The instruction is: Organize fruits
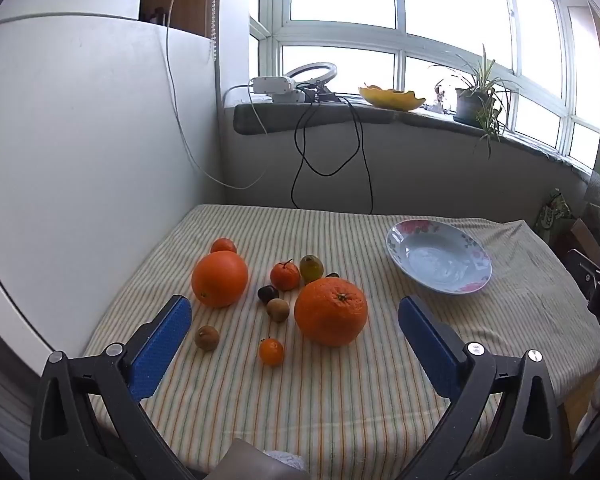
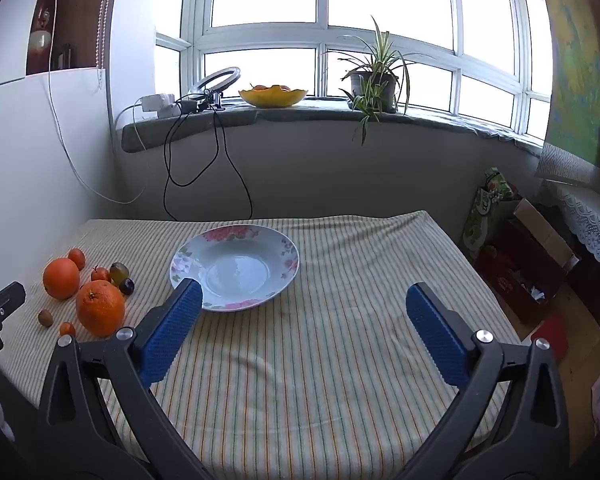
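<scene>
Several fruits lie on the striped tablecloth (image 1: 340,400): a large orange (image 1: 331,312) in front, a second large orange (image 1: 219,278) at left, small tangerines (image 1: 271,351), brown kiwis (image 1: 207,337), a green grape (image 1: 311,268) and a dark plum (image 1: 268,293). A flowered white plate (image 1: 438,256) stands empty at right; it also shows in the right wrist view (image 2: 234,266), with the fruits (image 2: 100,308) to its left. My left gripper (image 1: 295,314) is open and empty, hovering just before the fruits. My right gripper (image 2: 304,300) is open and empty, near the plate's front edge.
A white wall panel (image 1: 80,140) bounds the table's left side. Cables (image 1: 332,152) hang from the windowsill behind. The sill holds a yellow bowl (image 2: 273,96) and a potted plant (image 2: 374,84). Boxes and bags (image 2: 516,248) stand on the floor at right.
</scene>
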### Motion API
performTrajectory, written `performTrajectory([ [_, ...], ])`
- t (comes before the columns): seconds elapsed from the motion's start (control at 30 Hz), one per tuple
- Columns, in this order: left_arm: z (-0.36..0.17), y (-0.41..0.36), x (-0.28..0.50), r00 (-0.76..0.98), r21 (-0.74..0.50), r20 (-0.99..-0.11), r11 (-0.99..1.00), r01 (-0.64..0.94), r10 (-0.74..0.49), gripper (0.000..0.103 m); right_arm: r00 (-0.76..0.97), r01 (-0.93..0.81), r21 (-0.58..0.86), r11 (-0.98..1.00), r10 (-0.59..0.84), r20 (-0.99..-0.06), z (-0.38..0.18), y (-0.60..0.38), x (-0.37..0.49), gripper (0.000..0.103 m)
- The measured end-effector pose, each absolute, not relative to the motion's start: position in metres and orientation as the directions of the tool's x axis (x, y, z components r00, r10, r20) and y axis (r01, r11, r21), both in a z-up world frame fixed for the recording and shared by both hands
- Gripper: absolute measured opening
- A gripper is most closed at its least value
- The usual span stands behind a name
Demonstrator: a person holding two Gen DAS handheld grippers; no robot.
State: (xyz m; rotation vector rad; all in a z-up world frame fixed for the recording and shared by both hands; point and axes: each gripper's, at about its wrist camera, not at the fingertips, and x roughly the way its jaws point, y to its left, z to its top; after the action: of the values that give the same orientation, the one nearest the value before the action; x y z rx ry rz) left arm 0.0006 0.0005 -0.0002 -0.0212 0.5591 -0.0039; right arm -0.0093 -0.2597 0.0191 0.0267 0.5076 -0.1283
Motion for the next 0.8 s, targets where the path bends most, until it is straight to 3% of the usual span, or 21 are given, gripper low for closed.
performTrajectory([
  [0.8, 0.0054, 0.0032, -0.0012, 0.854, -0.028, -0.520, 1.000, -0.008, -0.008, 0.103, 0.869, 0.128, -0.010, 0.992, -0.117, -0.481, 0.0221, -0.2610, -0.0108, 0.103],
])
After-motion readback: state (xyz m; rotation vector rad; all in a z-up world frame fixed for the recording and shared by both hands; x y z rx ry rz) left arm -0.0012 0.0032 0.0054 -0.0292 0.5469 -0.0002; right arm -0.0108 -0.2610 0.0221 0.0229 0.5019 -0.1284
